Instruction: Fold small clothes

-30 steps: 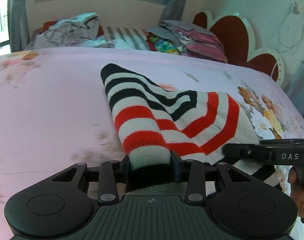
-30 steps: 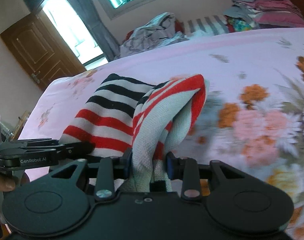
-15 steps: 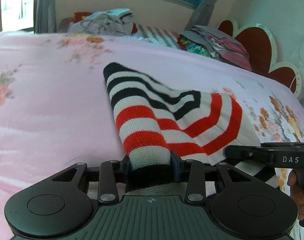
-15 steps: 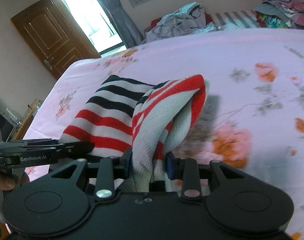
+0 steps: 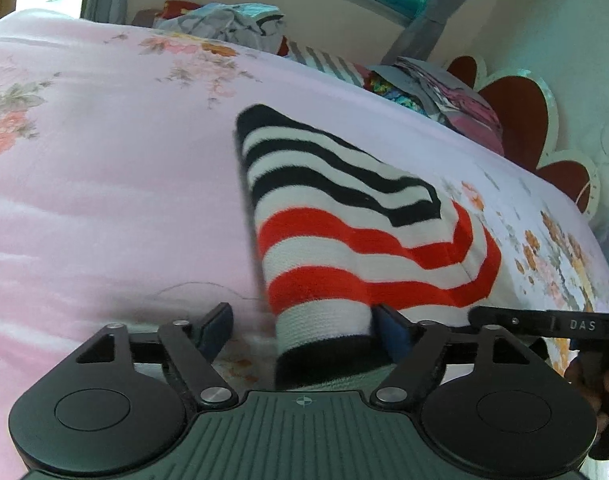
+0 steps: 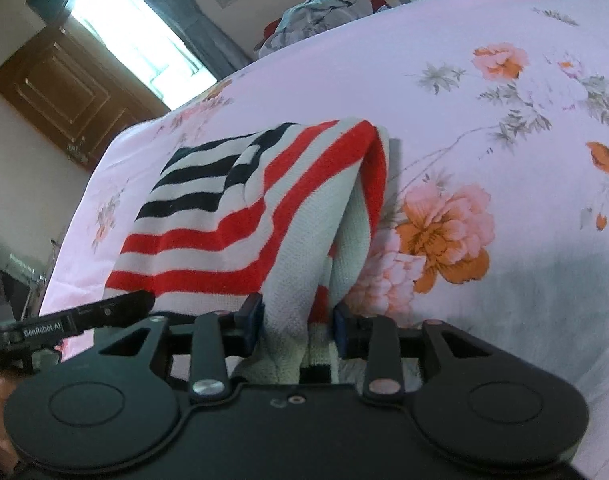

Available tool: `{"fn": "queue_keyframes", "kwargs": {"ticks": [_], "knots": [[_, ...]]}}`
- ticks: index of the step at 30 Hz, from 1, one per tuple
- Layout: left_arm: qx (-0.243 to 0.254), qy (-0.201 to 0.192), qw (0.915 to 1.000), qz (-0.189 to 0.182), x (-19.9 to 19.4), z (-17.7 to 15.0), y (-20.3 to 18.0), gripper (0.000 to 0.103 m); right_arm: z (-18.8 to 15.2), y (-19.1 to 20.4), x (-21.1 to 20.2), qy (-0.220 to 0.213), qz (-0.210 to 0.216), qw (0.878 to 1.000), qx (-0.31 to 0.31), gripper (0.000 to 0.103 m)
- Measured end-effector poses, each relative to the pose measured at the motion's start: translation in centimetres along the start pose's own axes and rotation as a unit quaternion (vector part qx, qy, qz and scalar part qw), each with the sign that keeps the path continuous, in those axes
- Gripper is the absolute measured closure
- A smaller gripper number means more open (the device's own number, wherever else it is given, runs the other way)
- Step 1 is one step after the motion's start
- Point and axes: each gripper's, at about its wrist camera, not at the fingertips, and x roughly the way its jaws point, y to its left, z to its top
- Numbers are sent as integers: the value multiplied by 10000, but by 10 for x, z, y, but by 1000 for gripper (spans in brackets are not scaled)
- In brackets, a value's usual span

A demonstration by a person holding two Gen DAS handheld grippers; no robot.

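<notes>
The striped knit garment [image 5: 360, 240] lay folded on the pink floral bed [image 5: 104, 208], filling the centre of both frames, its black-and-white bands toward the far end and its red-and-white bands nearer the cameras. It looked light, soft and thick-knitted, so it would likely drape and sag wherever unsupported, and the layers might slide over one another if dragged. The sensible places to hold it seemed to be the near hem corners or a doubled edge, pinching through all layers at once.

The left gripper [image 5: 300, 330] had just been opening: its left pad stood clear of the cloth with bed showing between, while the right pad only lay against the hem, so the garment was released on that side. The right gripper [image 6: 294, 322] had also been easing open, yet bunched white fabric still filled the gap between its pads, so it appeared to be grasping the garment's edge loosely.

The left wrist view showed the flat top face of the fold and the red heart-shaped headboard [image 5: 516, 120] at upper right. The right wrist view alone showed the fold's open side (layers hanging apart at centre right), plus a wooden door [image 6: 64, 96] at upper left.
</notes>
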Motion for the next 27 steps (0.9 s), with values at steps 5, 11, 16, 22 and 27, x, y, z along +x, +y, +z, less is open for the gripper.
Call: {"fn": "queue_keyframes", "kwargs": {"ticks": [5, 11, 16, 22, 27], "knots": [[440, -660, 9955, 518, -25, 19, -11, 39, 24, 13, -27, -488, -474, 9961, -560, 71], [1120, -182, 9931, 311, 18, 52, -38, 51, 59, 36, 7, -372, -854, 9873, -1284, 86], [1341, 57, 9901, 410, 38, 47, -40, 51, 54, 18, 36, -107, -1388, 9810, -1350, 103], [1389, -170, 9898, 259, 6, 38, -41, 51, 37, 40, 1, -405, -1284, 9811, -1388, 92], [1506, -185, 9881, 239, -27, 8, -48, 59, -1, 69, -36, -433, -971, 9789, -1744, 94]]}}
